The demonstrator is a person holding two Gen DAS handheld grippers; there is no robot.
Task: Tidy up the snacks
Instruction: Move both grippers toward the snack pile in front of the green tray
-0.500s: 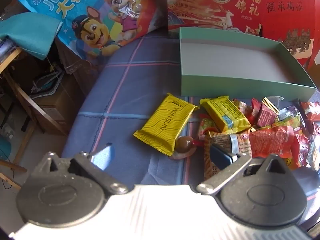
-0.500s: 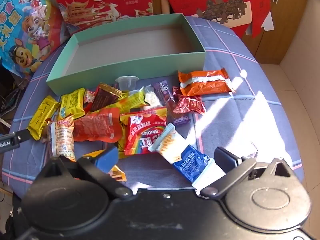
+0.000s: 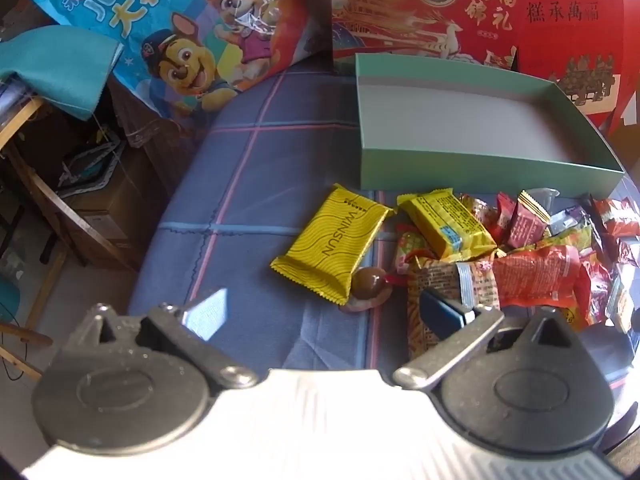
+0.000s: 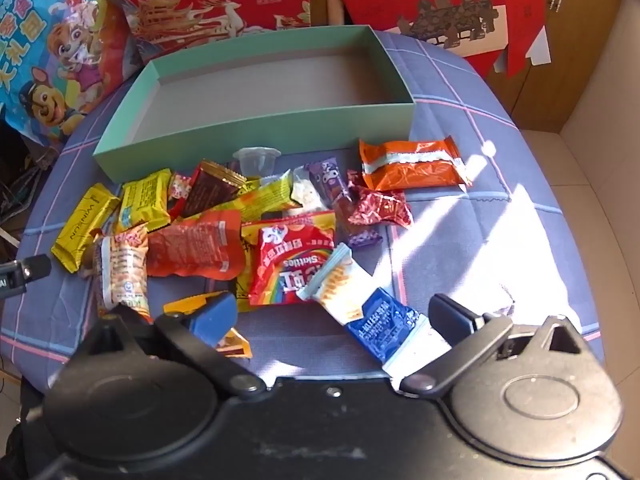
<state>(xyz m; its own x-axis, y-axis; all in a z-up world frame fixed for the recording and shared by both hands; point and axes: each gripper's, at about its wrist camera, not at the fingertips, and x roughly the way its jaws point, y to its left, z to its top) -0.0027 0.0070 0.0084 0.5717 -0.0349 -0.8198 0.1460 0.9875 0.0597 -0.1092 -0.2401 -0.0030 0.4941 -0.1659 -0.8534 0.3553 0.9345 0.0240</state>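
The left gripper (image 3: 322, 312) and right gripper (image 4: 334, 314) are held spread wide, nothing between them. Wrapped snacks (image 4: 224, 236) are heaped near the empty mint-green cardboard box (image 4: 256, 130).

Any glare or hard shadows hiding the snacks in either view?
Left wrist view: the hand-held gripper body is blown out white; the snacks stay readable, edges bowed by fisheye. Right wrist view: hard sun patches on the cloth at right; the box interior is shaded.

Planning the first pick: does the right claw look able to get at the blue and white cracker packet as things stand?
Probably yes. The right claw is open, and the blue and white cracker packet lies between its fingers, on top of the pile with nothing covering it.
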